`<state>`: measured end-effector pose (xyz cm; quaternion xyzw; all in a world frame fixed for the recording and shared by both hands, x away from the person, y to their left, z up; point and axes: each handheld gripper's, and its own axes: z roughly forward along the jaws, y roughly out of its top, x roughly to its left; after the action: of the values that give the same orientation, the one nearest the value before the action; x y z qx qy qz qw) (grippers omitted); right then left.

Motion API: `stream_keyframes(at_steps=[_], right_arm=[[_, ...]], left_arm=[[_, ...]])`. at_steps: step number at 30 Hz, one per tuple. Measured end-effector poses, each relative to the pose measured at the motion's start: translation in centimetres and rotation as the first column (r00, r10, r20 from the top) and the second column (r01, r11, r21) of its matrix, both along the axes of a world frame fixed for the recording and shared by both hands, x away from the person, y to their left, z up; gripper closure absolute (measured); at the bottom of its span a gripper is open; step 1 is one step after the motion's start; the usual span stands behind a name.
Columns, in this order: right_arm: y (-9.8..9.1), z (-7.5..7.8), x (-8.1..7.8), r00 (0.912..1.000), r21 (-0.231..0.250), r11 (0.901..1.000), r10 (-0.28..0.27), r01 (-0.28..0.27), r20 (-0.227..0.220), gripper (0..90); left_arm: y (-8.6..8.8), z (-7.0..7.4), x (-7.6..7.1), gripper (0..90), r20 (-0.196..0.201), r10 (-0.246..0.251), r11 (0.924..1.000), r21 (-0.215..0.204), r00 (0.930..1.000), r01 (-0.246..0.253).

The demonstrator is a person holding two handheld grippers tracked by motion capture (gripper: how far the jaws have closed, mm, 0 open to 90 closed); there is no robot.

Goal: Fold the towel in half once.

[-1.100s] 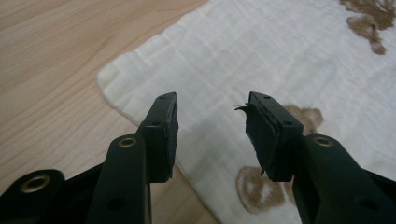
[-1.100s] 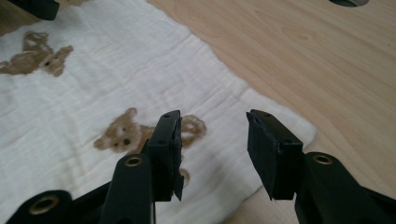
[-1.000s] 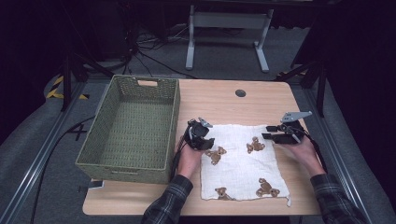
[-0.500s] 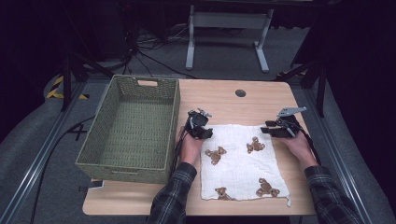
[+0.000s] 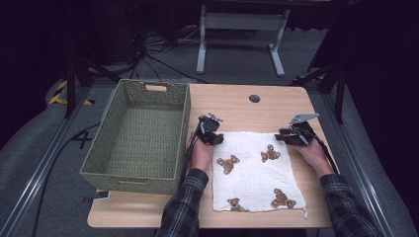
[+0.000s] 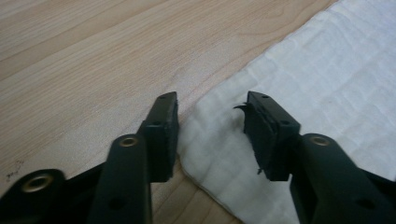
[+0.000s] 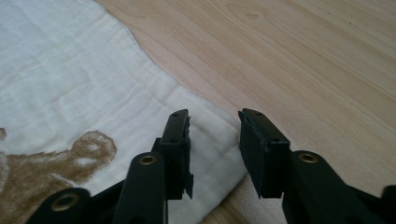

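Closing on the two far corners of the white bear-print cloth (image 5: 254, 170), which lies flat on the desk (image 5: 237, 101) right of the green basket (image 5: 141, 133). Left gripper (image 6: 212, 133): fingers have just been narrowing, corner between them, pads not yet pinching. Right gripper (image 7: 215, 149): same, fingers narrowing astride its corner, a gap left. Both hands have moved up from mid-cloth to the far edge within the last second. Judgement: pinch imminent, fold or lift next. Bare desk beyond the far edge; basket wall close to the left hand.
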<state>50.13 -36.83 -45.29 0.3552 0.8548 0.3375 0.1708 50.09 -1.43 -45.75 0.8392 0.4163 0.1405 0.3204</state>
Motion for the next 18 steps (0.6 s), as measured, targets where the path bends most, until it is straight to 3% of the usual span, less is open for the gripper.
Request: stream_keyframes(at_steps=[2,3,7,13,18], right_arm=[[-0.1,0.0,0.0,1.0000,0.004,1.0000,0.002,-0.002,-0.006,68.9],[-0.2,0.0,0.0,0.9999,0.012,0.9999,0.002,-0.002,-0.013,71.7],[-0.2,0.1,-0.1,0.9995,0.013,0.9999,0.007,-0.007,-0.032,86.4],[-0.3,0.2,-0.2,0.9990,0.018,0.9998,-0.004,0.005,-0.045,89.5],[-1.1,1.4,-0.7,0.9997,0.051,0.9986,-0.015,0.016,-0.020,89.8]], left_arm=[[0.0,0.1,-0.1,65.0,-0.009,-0.010,0.9999,-0.004,0.9999,0.010],[0.0,0.1,-0.1,71.2,-0.006,-0.016,0.9999,-0.005,0.9998,0.016],[-0.1,0.2,-0.1,85.2,-0.028,-0.029,0.9996,-0.006,0.9992,0.029],[0.0,0.4,-0.2,86.6,-0.046,-0.027,0.9986,-0.046,0.9986,0.025],[-0.4,1.4,-0.4,86.6,-0.013,-0.026,0.9969,-0.074,0.9996,0.025]])
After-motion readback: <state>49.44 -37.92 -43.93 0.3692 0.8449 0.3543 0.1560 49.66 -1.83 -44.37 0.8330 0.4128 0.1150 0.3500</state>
